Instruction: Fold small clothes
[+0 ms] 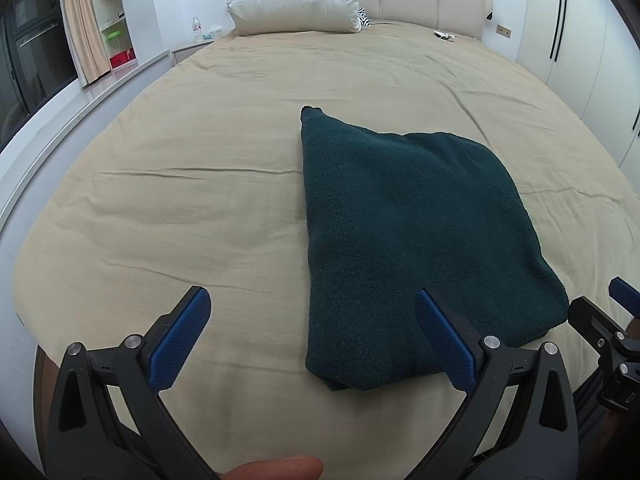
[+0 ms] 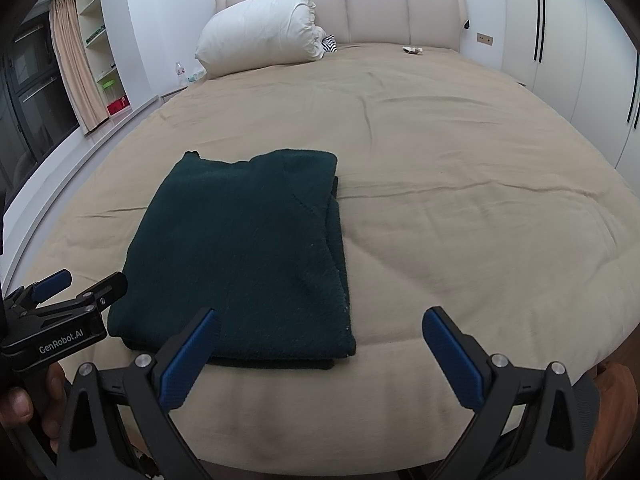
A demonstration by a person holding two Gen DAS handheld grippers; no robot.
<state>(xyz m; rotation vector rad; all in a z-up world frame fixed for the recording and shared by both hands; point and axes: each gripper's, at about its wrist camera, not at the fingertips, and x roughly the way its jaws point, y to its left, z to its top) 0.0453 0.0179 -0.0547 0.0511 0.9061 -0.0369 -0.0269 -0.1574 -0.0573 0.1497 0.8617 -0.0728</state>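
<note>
A tan bedspread (image 2: 440, 200) covers the bed, a white pillow (image 2: 260, 28) at its headboard. The folded dark green sweater (image 2: 240, 248) lies flat near the foot edge. The left gripper (image 1: 312, 336) and right gripper (image 2: 320, 352) hover spread apart, empty, above that edge

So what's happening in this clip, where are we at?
A person stands at the foot of a bed, holding a gripper in each hand. A dark green knit garment lies folded into a neat rectangle on the tan cover. The left gripper and the right gripper are both open and hold nothing, poised near the garment's closest edge. A white pillow sits by the headboard. The fold looks largely done.
</note>
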